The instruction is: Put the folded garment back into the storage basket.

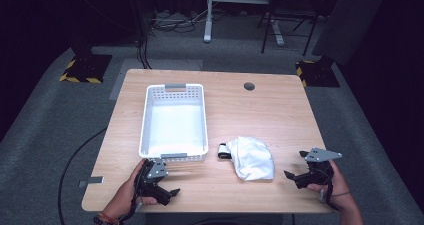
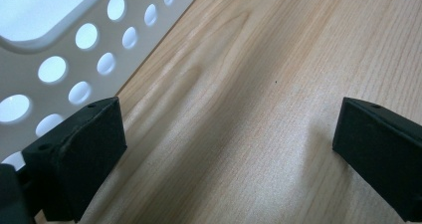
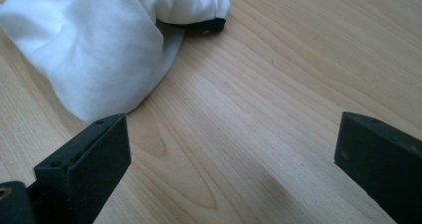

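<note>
Cloth (image 1: 251, 157), white and crumpled, lies untouched on the surface (image 1: 280, 110) just right of the empty basket (image 1: 174, 119), so all work remains: both the left gripper (image 1: 161, 184) and right gripper (image 1: 300, 166) rest nearby, fingers apart and empty.

The high view looked forward and down over the whole table (image 1: 280, 110). Each gripper view skimmed the wood closely, the left past the basket (image 2: 59, 59), the right toward the cloth (image 3: 94, 50); the high view shared both.
</note>
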The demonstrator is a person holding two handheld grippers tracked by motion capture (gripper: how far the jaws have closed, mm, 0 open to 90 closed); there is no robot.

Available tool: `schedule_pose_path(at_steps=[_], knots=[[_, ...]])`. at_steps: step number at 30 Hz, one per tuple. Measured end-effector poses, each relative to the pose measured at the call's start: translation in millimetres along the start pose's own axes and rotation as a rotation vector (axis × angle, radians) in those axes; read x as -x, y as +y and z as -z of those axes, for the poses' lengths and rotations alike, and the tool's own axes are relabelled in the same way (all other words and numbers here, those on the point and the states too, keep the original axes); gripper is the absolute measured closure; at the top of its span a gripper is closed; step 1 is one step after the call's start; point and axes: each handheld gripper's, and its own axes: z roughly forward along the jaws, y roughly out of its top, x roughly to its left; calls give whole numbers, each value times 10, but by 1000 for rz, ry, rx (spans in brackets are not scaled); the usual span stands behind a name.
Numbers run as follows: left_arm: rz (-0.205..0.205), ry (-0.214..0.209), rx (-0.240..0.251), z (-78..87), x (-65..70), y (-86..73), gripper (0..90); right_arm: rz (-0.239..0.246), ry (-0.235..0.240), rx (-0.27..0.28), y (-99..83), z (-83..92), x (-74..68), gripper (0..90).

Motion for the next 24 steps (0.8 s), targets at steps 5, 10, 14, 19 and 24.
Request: schedule_pose_path(at_steps=[5, 10, 14, 19, 24], knots=[[-1, 1, 0, 1, -1, 0, 3, 11, 9, 7, 34, 16, -42, 15], [-1, 2, 0, 2, 0, -1, 3, 26, 19, 13, 66, 24, -78, 15], [1, 4, 1, 3, 1, -3, 4, 36, 25, 17, 92, 30, -108, 15], [1, 4, 1, 3, 1, -3, 4, 45, 25, 18, 113, 31, -132, 15], [1, 4, 1, 3, 1, -3, 4, 54, 32, 24, 133, 37, -155, 15]])
